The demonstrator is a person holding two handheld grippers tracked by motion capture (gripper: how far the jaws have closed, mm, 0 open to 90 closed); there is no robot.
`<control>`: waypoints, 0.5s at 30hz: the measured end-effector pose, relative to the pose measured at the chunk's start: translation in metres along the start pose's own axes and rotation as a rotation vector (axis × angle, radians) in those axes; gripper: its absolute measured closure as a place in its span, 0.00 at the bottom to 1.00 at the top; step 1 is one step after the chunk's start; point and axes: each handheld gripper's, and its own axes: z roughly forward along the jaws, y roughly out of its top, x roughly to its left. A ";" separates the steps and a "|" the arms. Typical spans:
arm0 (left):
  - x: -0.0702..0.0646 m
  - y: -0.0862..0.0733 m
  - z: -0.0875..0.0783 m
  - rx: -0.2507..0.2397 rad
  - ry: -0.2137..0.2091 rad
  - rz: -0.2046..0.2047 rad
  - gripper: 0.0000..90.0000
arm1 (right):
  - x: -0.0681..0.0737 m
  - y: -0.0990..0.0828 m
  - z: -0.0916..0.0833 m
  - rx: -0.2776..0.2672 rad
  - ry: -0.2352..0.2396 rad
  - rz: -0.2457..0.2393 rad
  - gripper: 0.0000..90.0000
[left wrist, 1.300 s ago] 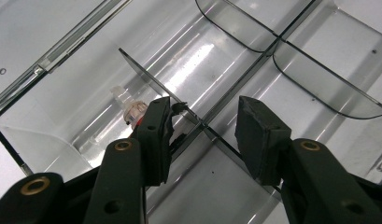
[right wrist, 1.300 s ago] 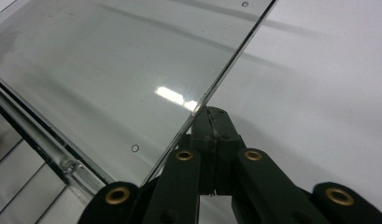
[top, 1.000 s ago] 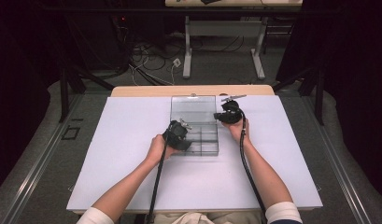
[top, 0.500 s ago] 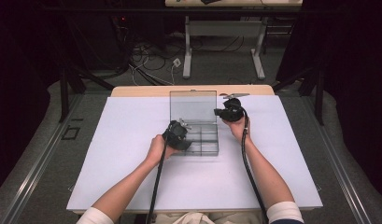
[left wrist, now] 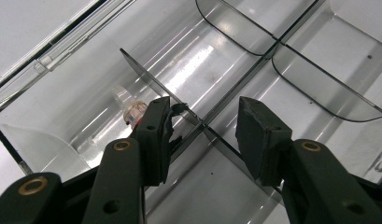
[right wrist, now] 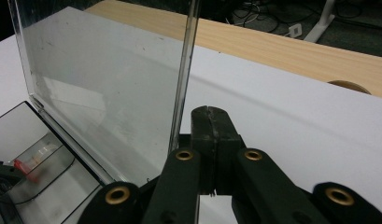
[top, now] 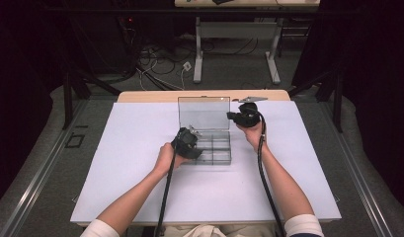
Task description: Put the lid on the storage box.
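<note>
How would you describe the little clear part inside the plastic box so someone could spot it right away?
On the white table stands a clear compartment box with its lid raised. In the compartment beside the left gripper lies a small clear part, the only piece with a red end among bare dividers.

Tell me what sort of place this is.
Probably a lab or recording workspace: a white-covered table screened by dark curtains, loose cables on the floor, and another desk frame behind.
</note>
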 end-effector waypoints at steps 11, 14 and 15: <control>0.000 -0.001 -0.003 -0.033 -0.009 0.013 0.53 | 0.005 0.003 -0.004 -0.010 0.024 -0.027 1.00; 0.003 0.003 -0.019 -0.105 0.040 0.014 0.34 | 0.006 0.004 -0.005 -0.009 0.023 -0.038 1.00; 0.005 0.005 -0.027 -0.131 0.072 0.021 0.31 | 0.006 0.004 -0.006 -0.005 0.019 -0.043 1.00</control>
